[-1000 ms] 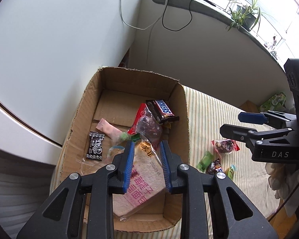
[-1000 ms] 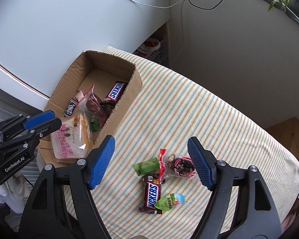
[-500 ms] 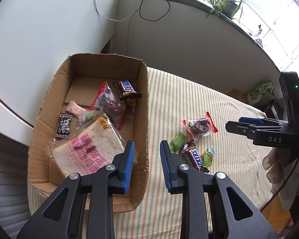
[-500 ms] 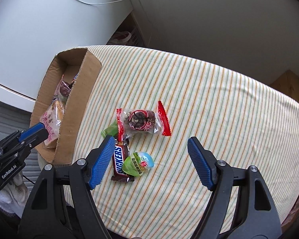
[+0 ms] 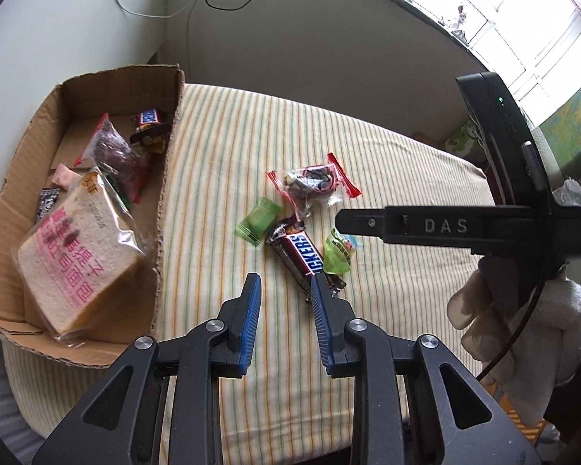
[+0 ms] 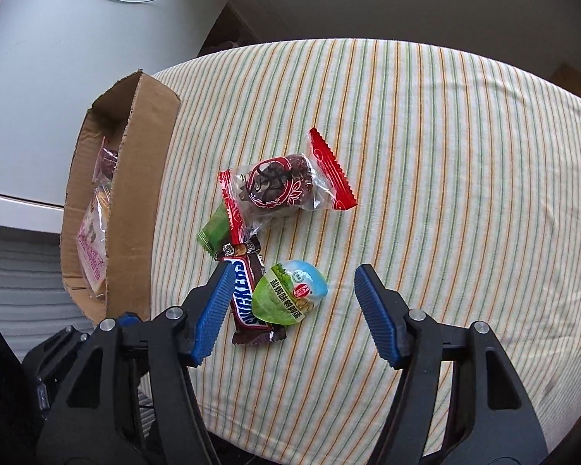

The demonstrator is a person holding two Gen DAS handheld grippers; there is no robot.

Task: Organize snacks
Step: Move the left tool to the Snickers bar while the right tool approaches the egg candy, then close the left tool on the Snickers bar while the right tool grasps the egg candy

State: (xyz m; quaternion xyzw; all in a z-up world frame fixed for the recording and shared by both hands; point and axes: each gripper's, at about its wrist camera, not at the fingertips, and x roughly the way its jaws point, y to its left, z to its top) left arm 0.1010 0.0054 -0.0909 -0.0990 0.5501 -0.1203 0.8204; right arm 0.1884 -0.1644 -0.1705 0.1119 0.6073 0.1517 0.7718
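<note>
Snacks on the striped tablecloth [image 6: 426,124]: four, clustered just right of the cardboard box [image 6: 135,178].
- One Snickers bar [image 6: 248,298], long axis roughly toward and away from the grippers, slightly tilted; far end under the red-ended packet [image 6: 286,188].
- That packet: one, clear, dark contents, long axis crosswise.
- One flat green sachet [image 5: 258,220], partly tucked under the packet's left end.
- One green-and-blue egg-shaped pack [image 6: 288,292], touching the bar's right side.

In the box: one bread bag [image 5: 79,255] with pink print, a second Snickers [image 5: 151,118], a second red-ended packet [image 5: 114,155]; smaller items unclear.

Right gripper [image 6: 292,302]: jaws apart and just closing in, straddling egg pack and bar, pads not touching. Left gripper [image 5: 284,290]: jaws narrowly apart, empty, near the bar's near end.
</note>
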